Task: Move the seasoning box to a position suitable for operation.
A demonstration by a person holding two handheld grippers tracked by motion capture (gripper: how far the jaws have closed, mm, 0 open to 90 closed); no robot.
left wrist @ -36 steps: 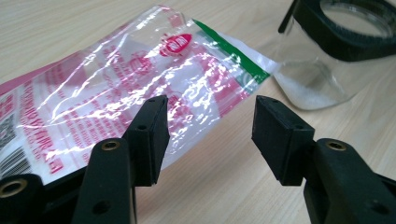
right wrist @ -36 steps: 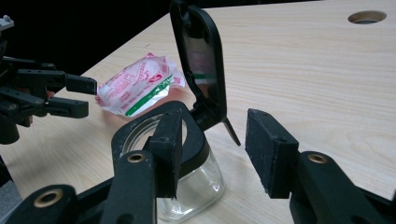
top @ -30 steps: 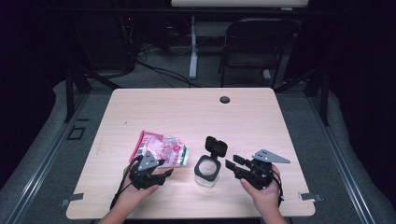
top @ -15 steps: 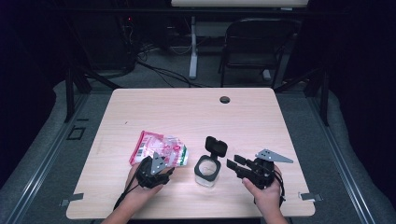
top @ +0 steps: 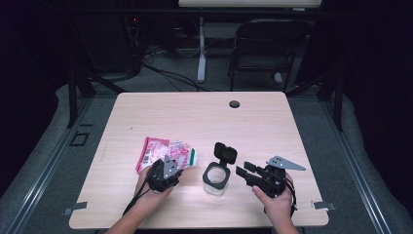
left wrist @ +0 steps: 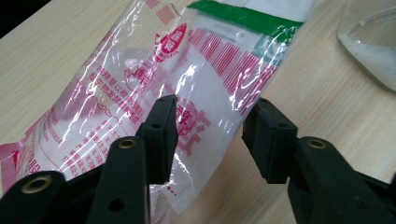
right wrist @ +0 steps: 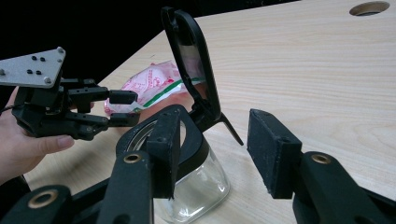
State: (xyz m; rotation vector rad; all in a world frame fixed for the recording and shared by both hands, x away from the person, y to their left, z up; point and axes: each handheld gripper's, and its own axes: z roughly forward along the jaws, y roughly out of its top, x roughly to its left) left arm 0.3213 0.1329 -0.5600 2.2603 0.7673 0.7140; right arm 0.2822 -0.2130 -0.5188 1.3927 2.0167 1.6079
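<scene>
Since the earlier frames the left gripper has shifted slightly toward the desk's near edge, while the pink-and-white plastic bag and the right gripper stay roughly in place. The bag lies flat on the desk, left of centre and toward the near edge. In the left gripper view its jaws stand apart, poised over the bag's near end and holding nothing. Just right of the bag stands a clear glass jar with its black hinged lid raised. The right gripper, jaws likewise spread and empty, sits beside the jar near the desk's near right corner. A round grommet hole lies by the far edge.
</scene>
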